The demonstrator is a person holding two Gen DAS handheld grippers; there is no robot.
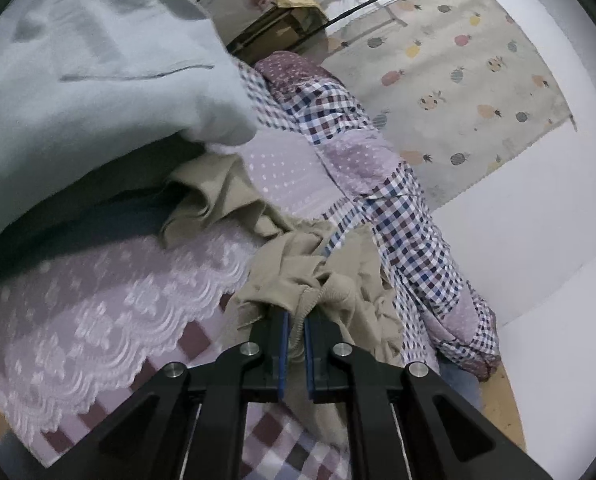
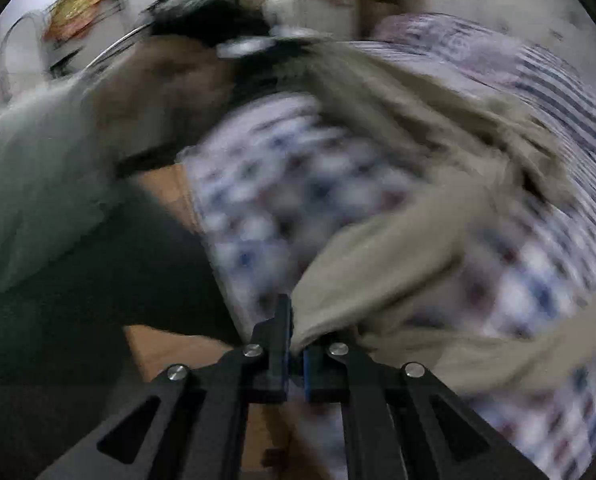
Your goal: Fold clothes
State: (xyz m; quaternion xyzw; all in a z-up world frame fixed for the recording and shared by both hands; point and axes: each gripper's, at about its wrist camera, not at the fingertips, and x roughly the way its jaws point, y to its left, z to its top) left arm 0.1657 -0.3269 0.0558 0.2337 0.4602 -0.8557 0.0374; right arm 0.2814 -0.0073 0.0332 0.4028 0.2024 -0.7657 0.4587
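The left gripper (image 1: 296,322) pinches the ribbed hem of the beige garment (image 1: 298,256), which lies crumpled on the checked bedcover (image 1: 401,216) beside the lace cloth (image 1: 110,312). The right gripper (image 2: 296,344) clamps another edge of this garment; that view is blurred.

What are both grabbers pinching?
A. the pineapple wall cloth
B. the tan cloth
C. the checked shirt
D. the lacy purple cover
B: the left gripper is closed on a ribbed edge of the tan cloth, and in the blurry right wrist view the right gripper pinches the same tan fabric.
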